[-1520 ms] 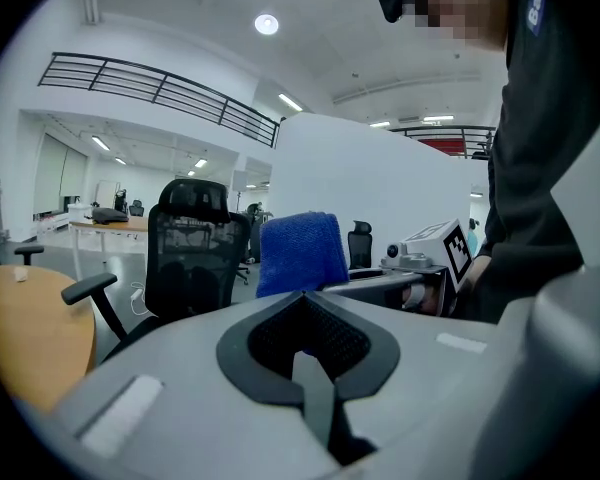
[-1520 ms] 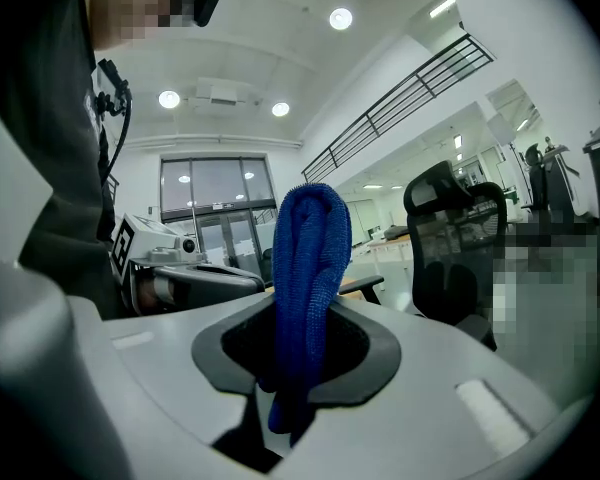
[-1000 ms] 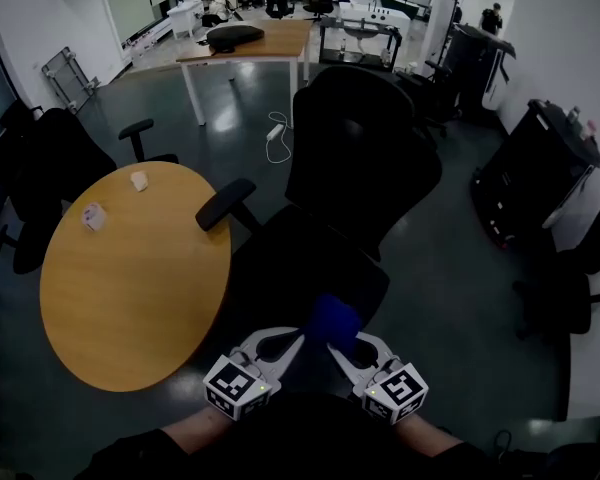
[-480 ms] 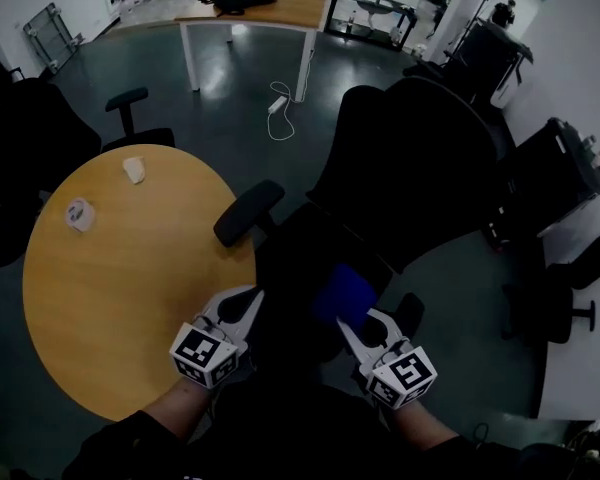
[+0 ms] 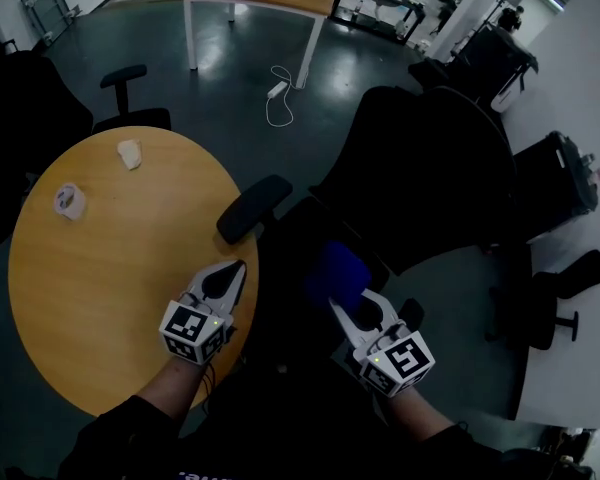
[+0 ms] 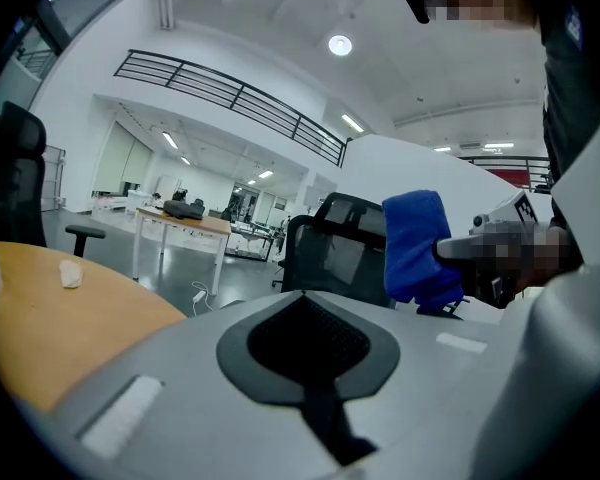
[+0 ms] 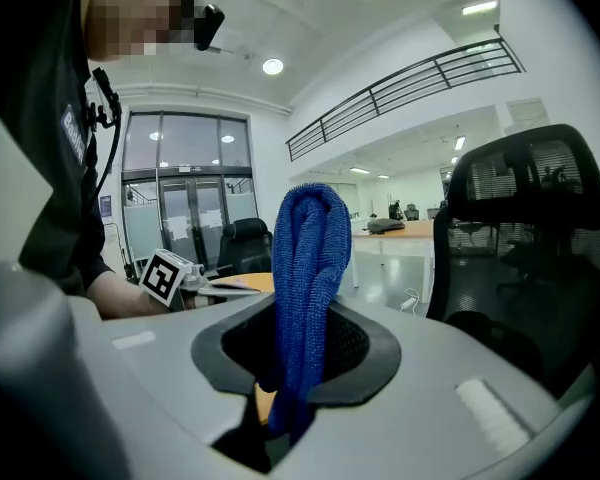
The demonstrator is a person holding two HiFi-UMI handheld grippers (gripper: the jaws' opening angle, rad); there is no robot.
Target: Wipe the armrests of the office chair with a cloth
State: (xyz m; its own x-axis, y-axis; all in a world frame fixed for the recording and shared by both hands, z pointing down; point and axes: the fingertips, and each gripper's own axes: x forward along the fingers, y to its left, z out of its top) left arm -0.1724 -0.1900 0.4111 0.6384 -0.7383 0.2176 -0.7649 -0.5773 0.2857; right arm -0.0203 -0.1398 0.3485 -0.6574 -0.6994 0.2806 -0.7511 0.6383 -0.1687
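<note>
The right gripper (image 5: 348,306) has its jaws pressed onto a blue cloth (image 5: 336,272), which stands up in a folded bunch above them; in the right gripper view the cloth (image 7: 310,268) runs down through the narrow gap between the jaws. The left gripper (image 5: 234,270) has its jaws closed together with nothing between them, which the left gripper view confirms (image 6: 302,308). It hovers over the edge of a round wooden table (image 5: 90,288), just beside the black office chair (image 5: 420,168). The cloth is held over the chair's seat, between the two armrests: the left armrest (image 5: 254,208) lies near the left gripper, apart from the cloth, and the right armrest (image 5: 412,312) sits just beside the right gripper. Two small white things (image 5: 128,153) lie on the far side of the table. A white cable (image 5: 278,90) lies on the floor beyond
</note>
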